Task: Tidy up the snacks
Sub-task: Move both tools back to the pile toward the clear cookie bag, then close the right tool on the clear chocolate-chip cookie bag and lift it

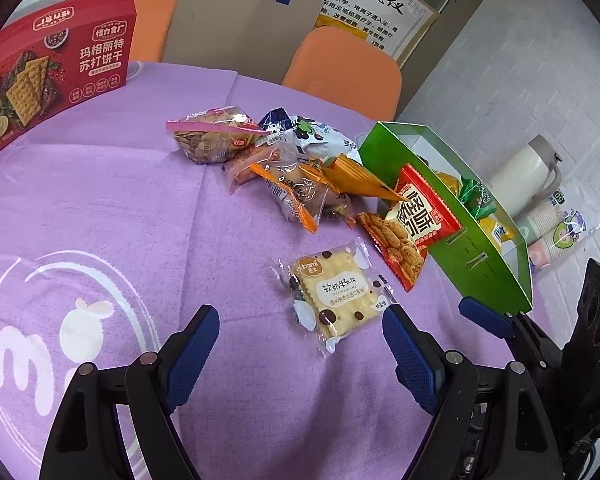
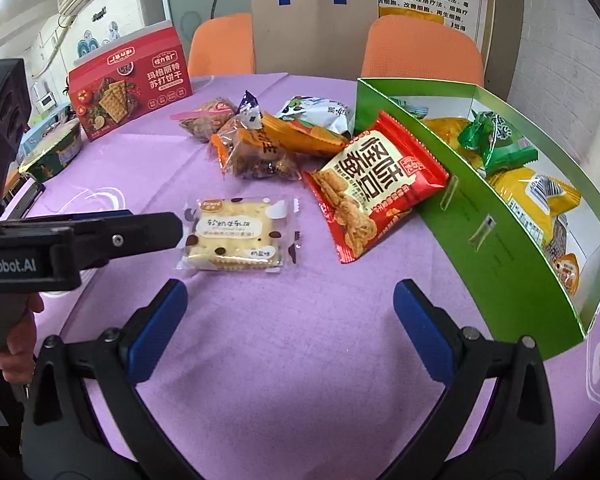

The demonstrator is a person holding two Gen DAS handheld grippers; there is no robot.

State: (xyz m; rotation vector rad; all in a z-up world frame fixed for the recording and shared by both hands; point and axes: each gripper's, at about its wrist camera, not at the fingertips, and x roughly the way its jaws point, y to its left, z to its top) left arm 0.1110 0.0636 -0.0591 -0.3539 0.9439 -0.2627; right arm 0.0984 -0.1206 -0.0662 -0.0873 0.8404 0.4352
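A clear-wrapped cracker packet (image 1: 332, 292) (image 2: 236, 236) lies on the purple tablecloth (image 1: 100, 200). My left gripper (image 1: 300, 332) is open, just short of the packet, one finger at each side of its near end. My right gripper (image 2: 290, 308) is open and empty, low over bare cloth in front of the packet. A red snack bag (image 1: 412, 228) (image 2: 372, 188) leans on the green box (image 1: 480, 256) (image 2: 500, 248), which holds yellow and green packets. A pile of mixed snack bags (image 1: 284, 160) (image 2: 268, 140) lies behind.
A red cracker box (image 1: 56, 76) (image 2: 128, 84) stands at the back left. Two orange chairs (image 1: 344, 68) and a brown paper bag (image 1: 244, 24) are behind the table. A white flask (image 1: 528, 168) and paper cups sit on the floor to the right. A dark tin (image 2: 52, 152) is at the left.
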